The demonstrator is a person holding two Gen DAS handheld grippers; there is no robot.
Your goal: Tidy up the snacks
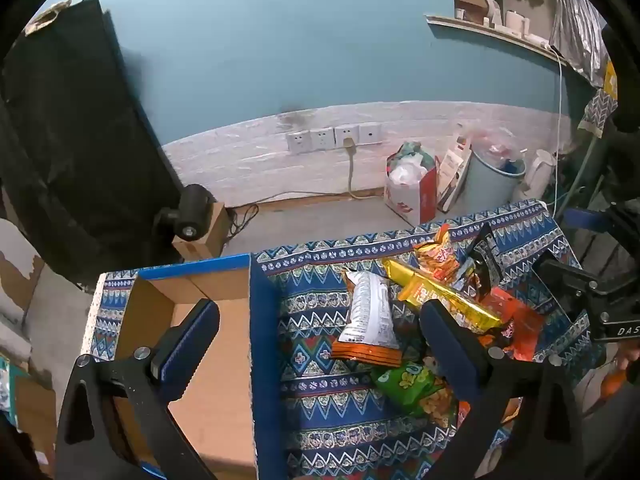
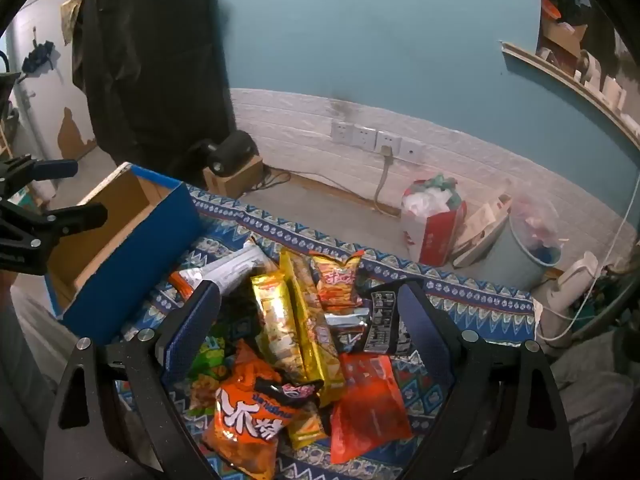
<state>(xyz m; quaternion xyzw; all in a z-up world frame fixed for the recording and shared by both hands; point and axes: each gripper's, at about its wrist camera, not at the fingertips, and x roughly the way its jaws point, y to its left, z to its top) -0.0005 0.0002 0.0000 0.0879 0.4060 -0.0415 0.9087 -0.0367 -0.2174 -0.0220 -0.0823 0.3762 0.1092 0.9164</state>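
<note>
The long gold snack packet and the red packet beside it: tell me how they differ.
The long gold snack packet is narrow and stretched out, while the red packet is broad and squat. The gold one is shiny foil with snack pictures; the red one looks plain and slightly see-through. The gold packet lies on top of other packets, whereas the red packet lies at the pile's edge, partly on the patterned cloth. Both are sealed and lie flat, untouched.

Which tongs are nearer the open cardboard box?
Left. The left tongs hang straddling the cardboard box's blue wall; the right tongs hang over the snack pile beside it.
</note>
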